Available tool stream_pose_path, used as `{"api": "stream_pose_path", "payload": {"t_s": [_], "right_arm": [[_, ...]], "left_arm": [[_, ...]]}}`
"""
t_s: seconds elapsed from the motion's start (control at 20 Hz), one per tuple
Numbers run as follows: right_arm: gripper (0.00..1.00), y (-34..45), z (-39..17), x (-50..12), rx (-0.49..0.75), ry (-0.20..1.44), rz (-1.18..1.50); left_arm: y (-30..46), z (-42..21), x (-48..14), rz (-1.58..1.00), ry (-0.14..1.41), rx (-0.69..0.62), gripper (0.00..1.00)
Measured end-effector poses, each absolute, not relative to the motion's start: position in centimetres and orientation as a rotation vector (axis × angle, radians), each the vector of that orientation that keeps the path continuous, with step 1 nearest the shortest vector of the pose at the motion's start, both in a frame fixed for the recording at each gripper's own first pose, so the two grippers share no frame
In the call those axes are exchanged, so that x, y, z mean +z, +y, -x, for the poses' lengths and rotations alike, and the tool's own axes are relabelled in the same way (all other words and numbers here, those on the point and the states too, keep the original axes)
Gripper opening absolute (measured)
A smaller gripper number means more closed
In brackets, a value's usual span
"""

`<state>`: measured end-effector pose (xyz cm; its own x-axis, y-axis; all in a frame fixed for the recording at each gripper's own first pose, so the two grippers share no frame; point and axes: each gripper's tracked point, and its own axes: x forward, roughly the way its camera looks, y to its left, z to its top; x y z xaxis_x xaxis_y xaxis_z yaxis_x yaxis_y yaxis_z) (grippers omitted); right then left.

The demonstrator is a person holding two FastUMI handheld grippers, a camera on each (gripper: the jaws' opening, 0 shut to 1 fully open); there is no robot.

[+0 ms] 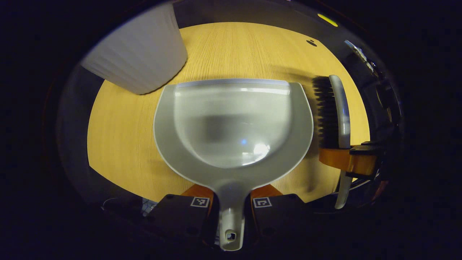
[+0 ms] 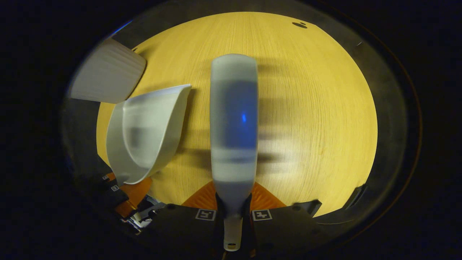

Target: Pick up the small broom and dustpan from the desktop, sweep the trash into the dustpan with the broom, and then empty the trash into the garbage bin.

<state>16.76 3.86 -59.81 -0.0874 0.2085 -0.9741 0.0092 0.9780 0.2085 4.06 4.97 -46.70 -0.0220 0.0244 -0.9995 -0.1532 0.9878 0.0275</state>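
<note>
A grey dustpan (image 1: 231, 122) lies flat over the wooden table, its handle clamped between the fingers of my left gripper (image 1: 231, 207), which is shut on it. Its pan looks empty. To its right the small broom (image 1: 334, 112), black bristles facing the pan, is held by the other gripper (image 1: 352, 160). In the right gripper view the broom's grey back (image 2: 234, 122) runs straight ahead, its handle pinched in my right gripper (image 2: 233, 209), shut on it. The dustpan (image 2: 144, 133) sits to the left there, with the left gripper (image 2: 122, 196) behind it.
A white ribbed garbage bin (image 1: 139, 54) stands at the table's far left, also seen in the right gripper view as the bin (image 2: 104, 74). The wooden tabletop (image 2: 317, 119) stretches to the right. A small dark spot (image 2: 299, 24) marks the far edge.
</note>
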Motion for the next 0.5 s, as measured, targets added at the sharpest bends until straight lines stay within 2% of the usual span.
{"api": "stream_pose_path", "payload": {"t_s": [0.15, 0.2, 0.5], "right_arm": [[0.17, 3.1, -15.9, -61.0, 0.15, 1.717, -0.146], [0.22, 3.3, -16.2, -61.0, 0.15, 1.714, -0.162], [0.26, 3.7, -17.7, -60.4, 0.146, 1.721, -0.163]], "left_arm": [[4.6, -5.1, -46.1, 0.077, 1.623, 0.153, 0.28], [4.4, -5.2, -46.1, 0.082, 1.634, 0.154, 0.28], [4.5, -4.8, -46.4, 0.097, 1.651, 0.137, 0.28]]}}
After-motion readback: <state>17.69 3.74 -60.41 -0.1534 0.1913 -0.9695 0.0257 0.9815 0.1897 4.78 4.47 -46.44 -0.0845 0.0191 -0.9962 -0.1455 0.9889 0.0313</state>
